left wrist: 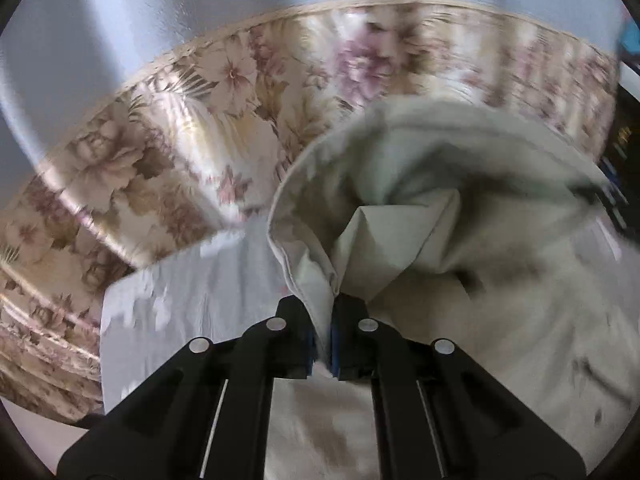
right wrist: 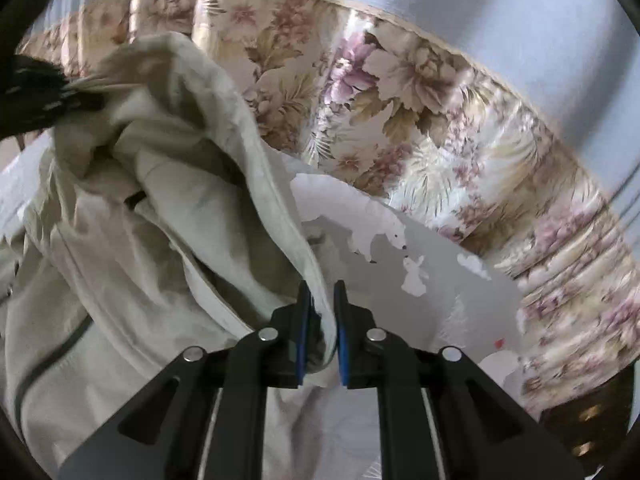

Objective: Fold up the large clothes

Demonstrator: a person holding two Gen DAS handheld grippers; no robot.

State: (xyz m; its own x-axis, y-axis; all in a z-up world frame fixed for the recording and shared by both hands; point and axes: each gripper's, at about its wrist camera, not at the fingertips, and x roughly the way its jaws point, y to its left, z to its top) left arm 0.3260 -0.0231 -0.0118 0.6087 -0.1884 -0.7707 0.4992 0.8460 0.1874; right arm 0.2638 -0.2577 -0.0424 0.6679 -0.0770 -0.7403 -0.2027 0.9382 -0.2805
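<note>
Left gripper [left wrist: 323, 320]: we pinch the cream garment [left wrist: 460, 240] by its hem, to lift it.
Right gripper [right wrist: 322, 320]: pinching another edge, spreading it.
Garment: bunched over the grey sheet [right wrist: 440, 288], beside the floral cover [right wrist: 440, 120].

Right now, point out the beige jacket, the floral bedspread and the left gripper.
beige jacket [right wrist: 120, 240]: right wrist view, on the bunched body fabric.
floral bedspread [left wrist: 132, 168]: left wrist view, on a printed flower.
left gripper [left wrist: 323, 332]: left wrist view, midway between its fingertips, where the jacket hem is pinched.
</note>
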